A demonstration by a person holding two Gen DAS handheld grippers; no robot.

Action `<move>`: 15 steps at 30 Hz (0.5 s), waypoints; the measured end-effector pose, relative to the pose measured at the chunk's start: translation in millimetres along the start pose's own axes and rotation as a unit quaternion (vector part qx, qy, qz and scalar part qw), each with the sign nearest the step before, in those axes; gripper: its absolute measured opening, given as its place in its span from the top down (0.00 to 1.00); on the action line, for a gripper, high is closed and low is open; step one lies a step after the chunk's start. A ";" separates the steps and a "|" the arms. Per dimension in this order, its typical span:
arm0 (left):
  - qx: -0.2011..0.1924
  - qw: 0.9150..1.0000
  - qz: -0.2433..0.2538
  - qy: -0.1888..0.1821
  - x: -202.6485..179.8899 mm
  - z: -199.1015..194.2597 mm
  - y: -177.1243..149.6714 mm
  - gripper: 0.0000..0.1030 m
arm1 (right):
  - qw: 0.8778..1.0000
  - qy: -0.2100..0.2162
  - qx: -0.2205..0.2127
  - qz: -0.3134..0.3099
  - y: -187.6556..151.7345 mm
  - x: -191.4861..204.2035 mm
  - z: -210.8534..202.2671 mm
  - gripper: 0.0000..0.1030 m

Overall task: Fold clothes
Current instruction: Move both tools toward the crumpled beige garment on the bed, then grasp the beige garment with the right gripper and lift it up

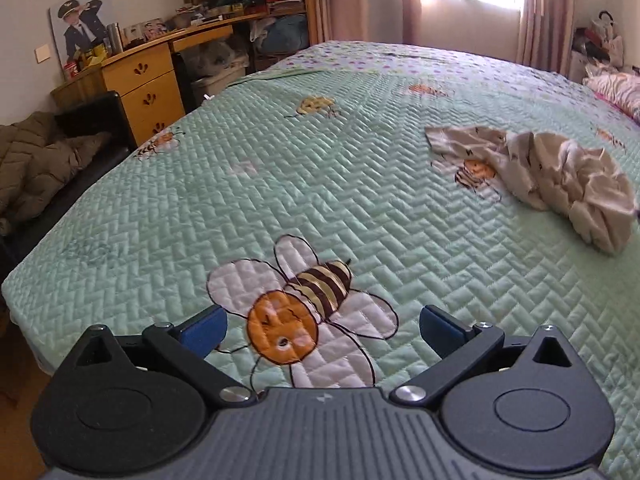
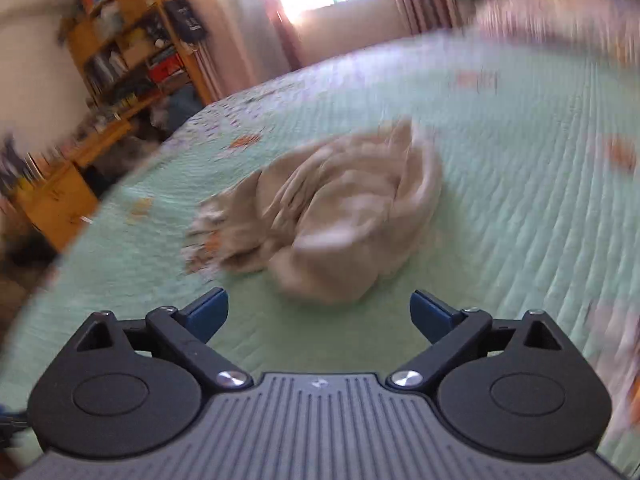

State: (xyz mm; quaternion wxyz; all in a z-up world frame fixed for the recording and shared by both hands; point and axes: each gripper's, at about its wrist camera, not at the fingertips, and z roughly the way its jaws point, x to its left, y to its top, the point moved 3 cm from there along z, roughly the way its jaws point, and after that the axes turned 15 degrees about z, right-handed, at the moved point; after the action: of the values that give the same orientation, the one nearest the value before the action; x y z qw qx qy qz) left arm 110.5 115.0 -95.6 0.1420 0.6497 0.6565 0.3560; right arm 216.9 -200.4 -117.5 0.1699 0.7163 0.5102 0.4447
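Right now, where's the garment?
Crumpled on the bed: garment far right in left view, dead ahead of the open right gripper, untouched.

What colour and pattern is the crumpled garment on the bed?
Beige garment with small dark scattered marks; clearest in the left wrist view.

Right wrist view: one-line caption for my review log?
Open right gripper faces a crumpled beige garment on the green quilt.
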 end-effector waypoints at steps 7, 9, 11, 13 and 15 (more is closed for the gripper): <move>0.018 0.999 0.032 -0.018 -12.7 21.1 -15.9 0.01 | 0.988 -0.007 -0.073 -0.134 30.2 49.5 35.5 0.09; 0.018 0.999 0.042 -0.015 -12.6 23.2 -16.5 0.01 | 0.987 -0.021 -0.067 -0.146 34.6 55.7 56.6 0.21; 0.015 0.999 0.049 -0.013 -14.8 16.7 -22.2 0.01 | 0.987 -0.029 -0.052 -0.150 35.7 58.9 74.0 0.33; 0.015 0.998 0.052 -0.009 -13.6 17.3 -22.8 0.01 | 0.989 -0.031 -0.031 -0.144 32.4 59.8 91.4 0.38; 0.017 0.998 0.056 -0.005 -12.5 18.7 -24.0 0.01 | 0.990 -0.031 -0.011 -0.134 28.4 60.2 110.1 0.39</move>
State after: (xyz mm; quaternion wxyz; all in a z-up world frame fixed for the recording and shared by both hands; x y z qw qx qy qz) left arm 106.1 110.7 -127.9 0.1136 0.6894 0.6245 0.3490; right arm 327.6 -136.1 -130.0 0.2513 0.6527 0.5916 0.4010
